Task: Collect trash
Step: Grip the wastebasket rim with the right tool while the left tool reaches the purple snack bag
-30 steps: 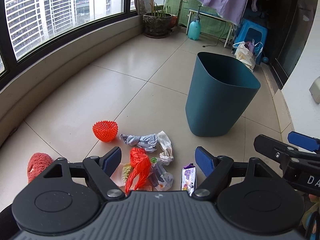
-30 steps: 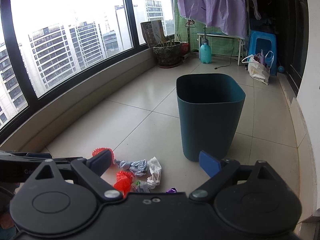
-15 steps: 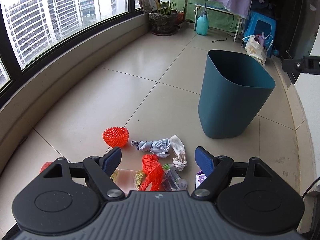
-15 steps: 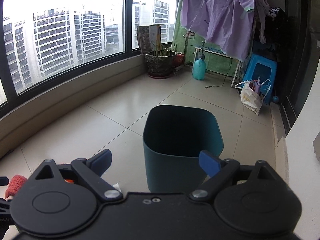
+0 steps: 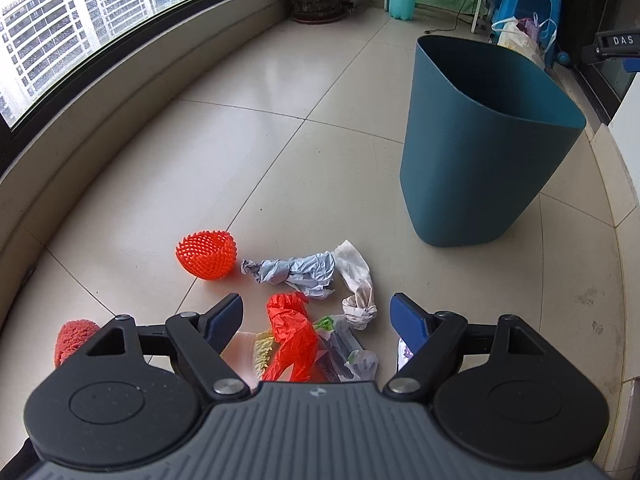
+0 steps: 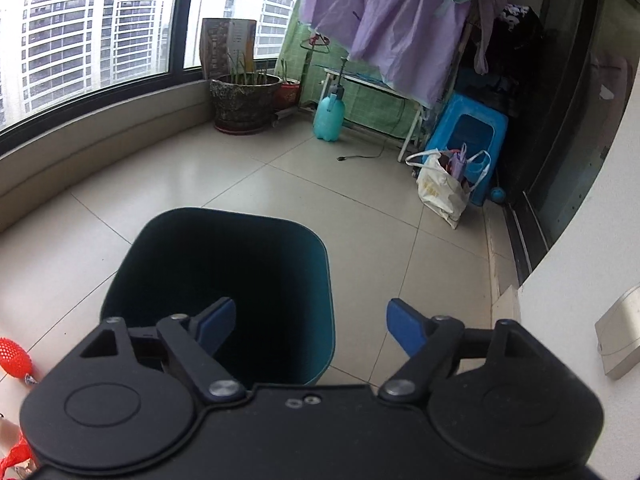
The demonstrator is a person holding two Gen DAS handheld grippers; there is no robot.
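Note:
A heap of trash lies on the tiled floor: a crumpled red plastic piece (image 5: pixel 292 336), grey-blue crumpled paper (image 5: pixel 296 272), a knotted white wrapper (image 5: pixel 358 288), an orange foam net (image 5: pixel 206 254) and a purple packet (image 5: pixel 405 354). My left gripper (image 5: pixel 316 316) hovers just above the heap, open, with the red plastic below the gap and nothing gripped. The teal bin (image 5: pixel 480 152) stands to the right of the heap. My right gripper (image 6: pixel 312 320) hangs over the bin's (image 6: pixel 240 216) right rim. Its jaws are closing with nothing between them.
An orange fuzzy lump (image 5: pixel 74 338) lies at the left. A curved window wall (image 5: pixel 100 92) runs along the left. At the back stand a plant pot (image 6: pixel 244 100), a teal spray bottle (image 6: pixel 329 118), a blue stool (image 6: pixel 468 140), a white bag (image 6: pixel 440 188) and hanging purple cloth (image 6: pixel 384 20).
My left gripper came lower and closer to the trash heap. My right gripper swung away from the trash to above the bin, and its jaws stand a little narrower.

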